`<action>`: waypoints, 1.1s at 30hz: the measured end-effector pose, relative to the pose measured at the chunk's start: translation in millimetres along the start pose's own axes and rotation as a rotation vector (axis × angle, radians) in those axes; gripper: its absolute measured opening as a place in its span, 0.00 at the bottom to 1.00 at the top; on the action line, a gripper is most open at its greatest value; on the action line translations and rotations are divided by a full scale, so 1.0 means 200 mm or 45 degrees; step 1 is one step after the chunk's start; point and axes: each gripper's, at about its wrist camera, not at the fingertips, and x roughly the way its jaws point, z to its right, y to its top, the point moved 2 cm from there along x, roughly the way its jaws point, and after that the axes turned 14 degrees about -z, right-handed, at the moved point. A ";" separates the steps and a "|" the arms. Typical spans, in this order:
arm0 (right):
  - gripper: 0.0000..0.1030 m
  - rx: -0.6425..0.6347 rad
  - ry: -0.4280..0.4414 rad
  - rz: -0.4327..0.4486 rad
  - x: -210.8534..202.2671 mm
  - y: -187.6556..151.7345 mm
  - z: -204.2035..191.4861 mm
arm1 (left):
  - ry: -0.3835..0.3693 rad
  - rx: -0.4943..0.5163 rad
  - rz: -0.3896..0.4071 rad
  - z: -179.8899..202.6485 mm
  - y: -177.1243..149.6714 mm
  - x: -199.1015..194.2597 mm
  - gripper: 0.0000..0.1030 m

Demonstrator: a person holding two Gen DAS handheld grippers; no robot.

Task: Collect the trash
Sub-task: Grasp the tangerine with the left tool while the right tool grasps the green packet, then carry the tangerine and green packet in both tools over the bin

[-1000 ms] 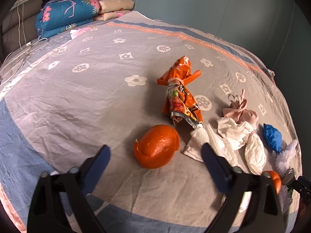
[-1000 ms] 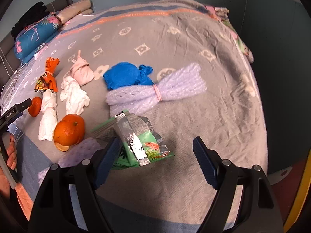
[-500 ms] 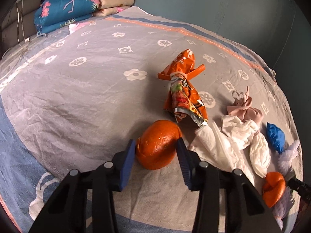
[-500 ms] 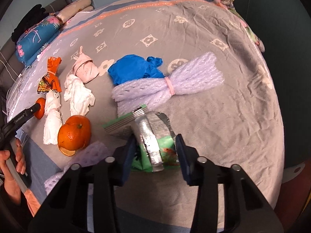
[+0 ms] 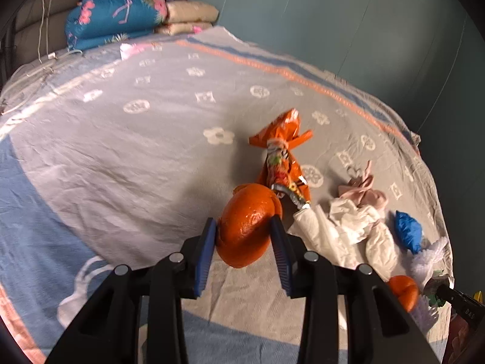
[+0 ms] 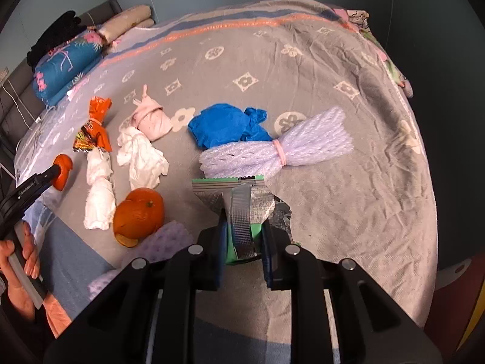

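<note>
Left wrist view: the left tool point(image 5: 244, 236), its jaws having just been closing, clamps an orange peel point(image 5: 248, 227) at the near edge of the bed point(image 5: 121, 157). Beyond lie an orange snack bag point(image 5: 283, 157), white tissues point(image 5: 351, 230), a pink wad point(image 5: 368, 192), a blue wad point(image 5: 407, 232) and a second orange point(image 5: 404, 291) (all still on the cover). Printing on the snack bag is too blurred to read; "DA3" shows on the black bar at lower right.

Right wrist view: the right tool point(image 6: 244, 244), jaws likewise just closing, pinches a green and silver wrapper point(image 6: 242, 212) lifted off the cover. A foam net point(image 6: 275, 151) tied with a pink band, the blue wad, tissues and the whole orange remain; small print on the wrapper is illegible. A hand point(image 6: 18, 261) grips the left tool's handle. No bin is in sight, so collection looks barely begun.
</note>
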 end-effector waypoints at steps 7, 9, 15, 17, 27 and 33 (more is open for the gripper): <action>0.18 0.012 0.073 0.018 -0.18 -0.08 0.03 | -0.075 -0.018 0.027 0.03 -0.08 -0.19 0.33; 0.18 0.011 0.082 0.022 -0.23 -0.10 0.04 | -0.087 -0.002 0.021 0.06 -0.12 -0.23 0.33; 0.18 -0.003 0.099 0.064 -0.46 -0.22 0.09 | -0.091 0.040 0.012 0.11 -0.27 -0.37 0.33; 0.18 -0.007 0.102 0.084 -0.52 -0.26 0.11 | -0.091 0.056 0.008 0.13 -0.31 -0.40 0.33; 0.18 0.008 0.155 0.122 -0.74 -0.47 0.23 | -0.117 0.163 0.014 0.31 -0.47 -0.57 0.34; 0.18 0.038 0.173 0.155 -0.85 -0.57 0.33 | -0.134 0.265 0.024 0.50 -0.53 -0.67 0.34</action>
